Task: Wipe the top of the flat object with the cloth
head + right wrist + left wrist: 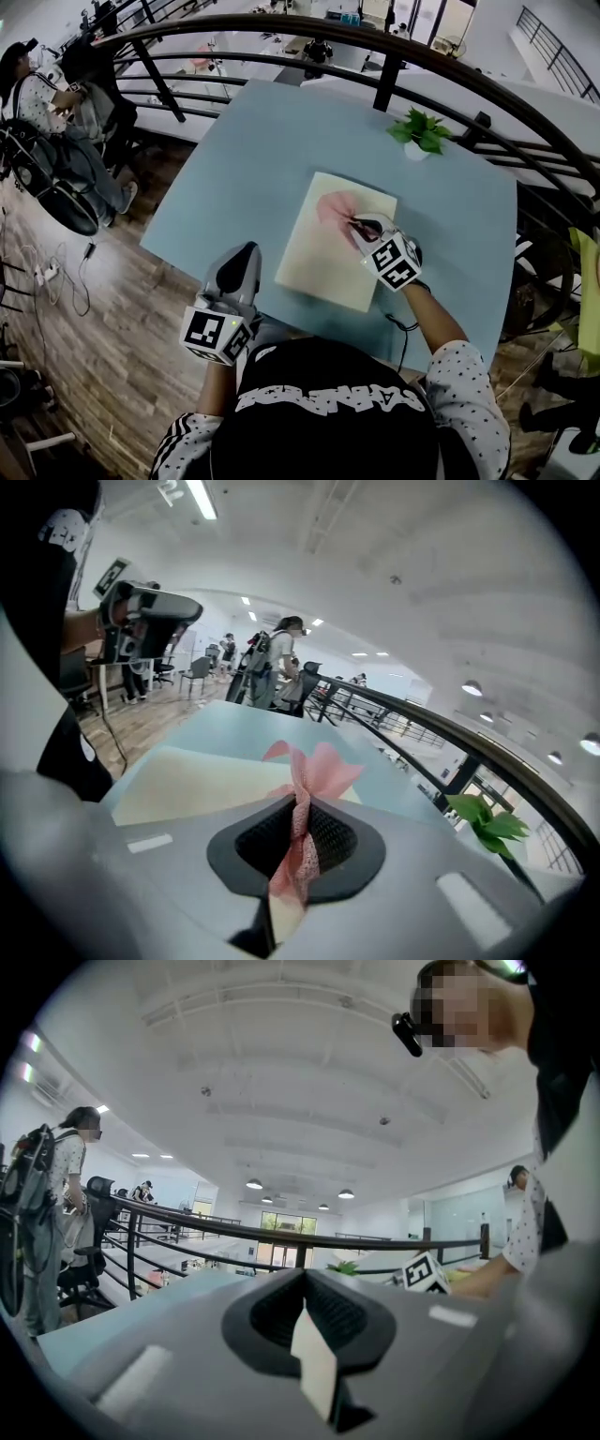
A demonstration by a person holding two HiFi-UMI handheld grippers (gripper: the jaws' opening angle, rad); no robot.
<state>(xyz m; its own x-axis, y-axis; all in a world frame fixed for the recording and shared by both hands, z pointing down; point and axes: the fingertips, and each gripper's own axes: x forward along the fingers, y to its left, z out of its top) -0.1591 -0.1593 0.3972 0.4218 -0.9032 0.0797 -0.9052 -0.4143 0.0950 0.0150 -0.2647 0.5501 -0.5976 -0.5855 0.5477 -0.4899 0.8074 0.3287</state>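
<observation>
**Pink cloth pinched in the right gripper, on the cream board**

Nearest the person, the left gripper [247,253] hangs over the near edge of the blue table [234,159], to the left of the board and apart from it; in the left gripper view its jaws are pressed together with nothing between them.

Further in, the right gripper [355,224] reaches over the board [319,258], a flat cream rectangle lying on the middle of the table with its long sides slanting away to the right; the right gripper view shows the jaws clamped on a twisted bunch of the cloth [311,769], which runs up out of the jaws and fans open just beyond the tips.

From the head view the cloth [333,208] spreads as a pink patch on the far right part of the board, touching its top, right at the gripper's tips and mostly to their left; the near half of the board lies bare.

Beyond the board, a small green plant [421,132] in a white pot stands near the table's far right corner; behind it a dark railing [281,36] curves round the table; a seated person [42,98] is off at the far left on the wooden floor.
</observation>
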